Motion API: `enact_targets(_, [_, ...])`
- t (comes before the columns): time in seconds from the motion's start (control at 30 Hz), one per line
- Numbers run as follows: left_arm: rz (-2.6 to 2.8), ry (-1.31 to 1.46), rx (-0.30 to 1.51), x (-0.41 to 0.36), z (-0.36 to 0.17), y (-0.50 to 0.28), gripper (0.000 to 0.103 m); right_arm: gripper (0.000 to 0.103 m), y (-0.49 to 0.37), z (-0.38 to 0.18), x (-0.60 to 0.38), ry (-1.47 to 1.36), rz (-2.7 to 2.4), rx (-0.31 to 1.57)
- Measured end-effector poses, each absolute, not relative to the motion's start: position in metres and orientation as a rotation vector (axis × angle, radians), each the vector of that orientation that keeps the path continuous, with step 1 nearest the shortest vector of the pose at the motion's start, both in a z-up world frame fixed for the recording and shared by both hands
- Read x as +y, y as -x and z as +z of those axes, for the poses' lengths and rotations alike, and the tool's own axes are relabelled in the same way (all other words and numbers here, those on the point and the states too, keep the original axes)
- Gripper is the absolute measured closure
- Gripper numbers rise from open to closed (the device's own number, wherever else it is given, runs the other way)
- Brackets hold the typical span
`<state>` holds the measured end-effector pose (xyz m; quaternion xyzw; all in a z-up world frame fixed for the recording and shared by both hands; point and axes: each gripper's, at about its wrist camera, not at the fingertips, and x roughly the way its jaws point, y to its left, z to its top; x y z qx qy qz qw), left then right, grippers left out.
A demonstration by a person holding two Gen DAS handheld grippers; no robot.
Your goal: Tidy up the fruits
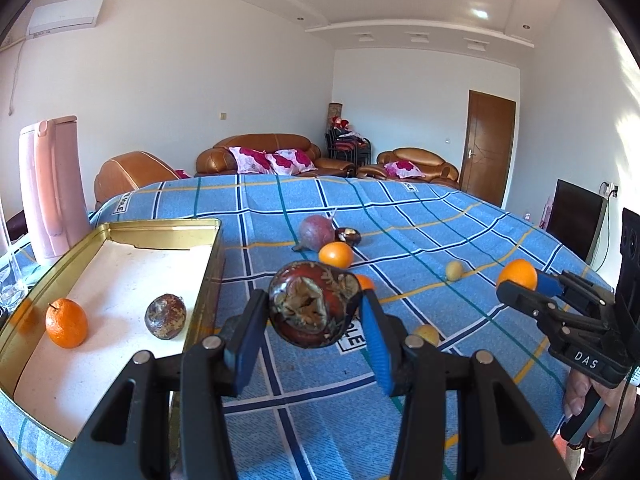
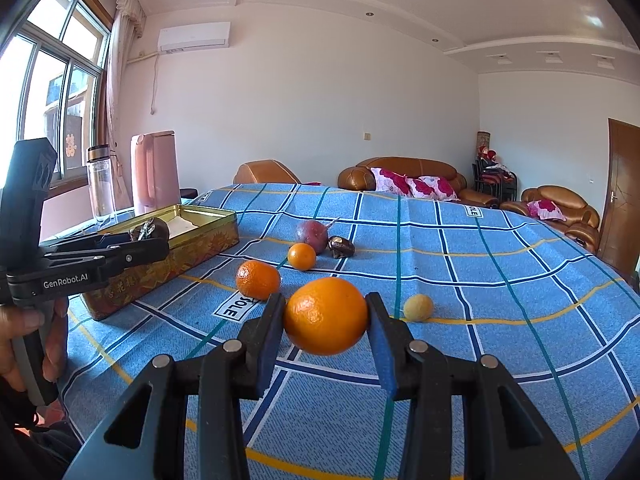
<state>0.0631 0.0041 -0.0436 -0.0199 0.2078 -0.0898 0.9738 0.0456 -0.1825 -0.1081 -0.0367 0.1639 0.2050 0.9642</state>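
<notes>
A blue checked cloth (image 2: pixel 460 280) with dark, teal and yellow lines covers the table; it is woven and slightly rumpled. Behind it stand brown leather sofas (image 2: pixel 400 172) with floral cushions, white walls, a wooden door (image 1: pixel 486 146) and a window (image 2: pixel 52 76).

A gold metal tin (image 1: pixel 160 228), rectangular and white-lined, sits at the left edge and holds an orange (image 1: pixel 66 323) and a mottled brown fruit (image 1: pixel 165 316).

The left gripper (image 1: pixel 314 312) is clamped on a glossy dark red fruit (image 1: pixel 314 310) with a torn, dry patch, just right of the tin. The right gripper (image 2: pixel 326 316) is clamped on a smooth round orange (image 2: pixel 326 316), raised above the cloth. More fruit lies loose beyond.
</notes>
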Motion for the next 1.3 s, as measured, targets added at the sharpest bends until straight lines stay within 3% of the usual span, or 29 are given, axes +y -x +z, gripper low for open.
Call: enact_targets(1.3, [-0.108,-0.028,0.256,-0.006,-0.037,-0.034,0.054,0.060,-0.026,-0.106,-0.182,0.100,0.423,0.209])
